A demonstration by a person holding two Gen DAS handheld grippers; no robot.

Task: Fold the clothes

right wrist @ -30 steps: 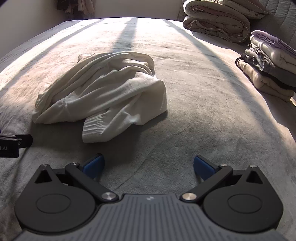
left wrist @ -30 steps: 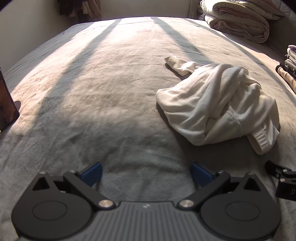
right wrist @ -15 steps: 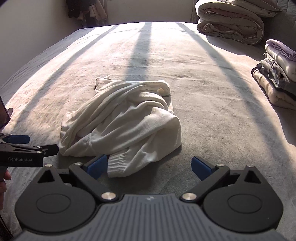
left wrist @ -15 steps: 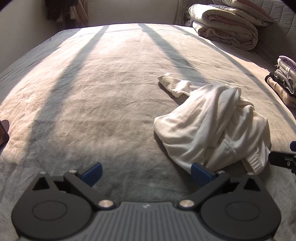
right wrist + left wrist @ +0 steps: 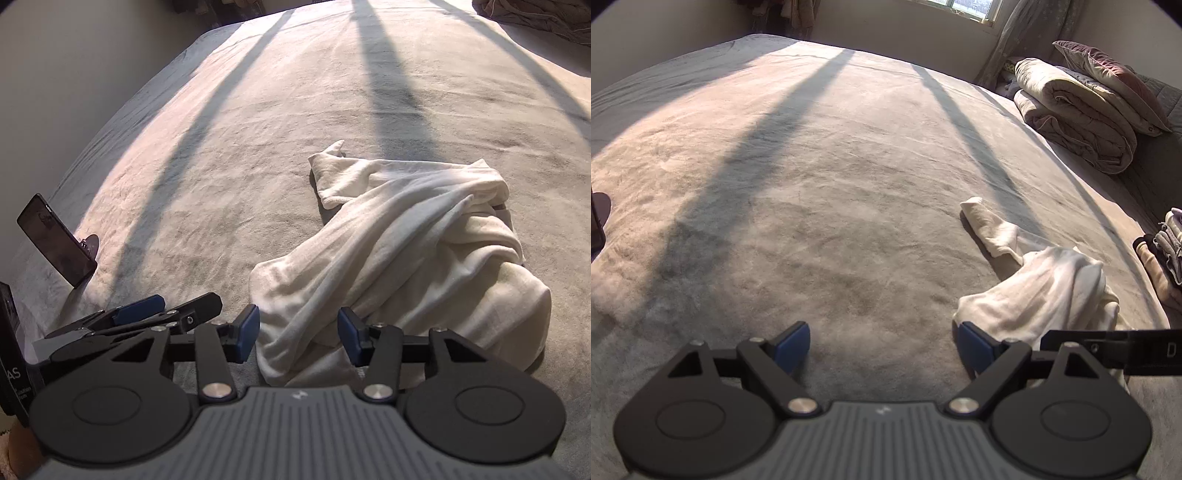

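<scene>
— Left gripper (image 5: pixel 882 349), in its own view, is sitting low in the frame with its blue pads spread wide; they have just been closing a little, and only bare bedspread (image 5: pixel 820 177) is lying between them.

— And the garment there?

— A crumpled white garment (image 5: pixel 1045 291) is lying at the lower right of that frame, its near edge just beside the right-hand pad (image 5: pixel 973 347); whether they are touching I cannot tell. One sleeve or leg is trailing toward the upper right. A black bar of the other tool is crossing in front of the cloth at the right edge. A rolled quilt (image 5: pixel 1078 118) is sitting at the upper right, and a stack of folded clothes (image 5: pixel 1167 251) is peeking in at the right edge.

— Moving to the right wrist view?

— Right gripper (image 5: pixel 297 334) is showing at the lower middle, its pads about half apart and just closing in. The near left corner of the white garment (image 5: pixel 406 251) is lying between them, but the pads are not yet pressing on it. The rest of the cloth is spreading up and to the right of centre. The left gripper (image 5: pixel 147 314) is appearing at the lower left, and a dark phone (image 5: pixel 55 245) is leaning tilted on a stand at the left edge.
</scene>
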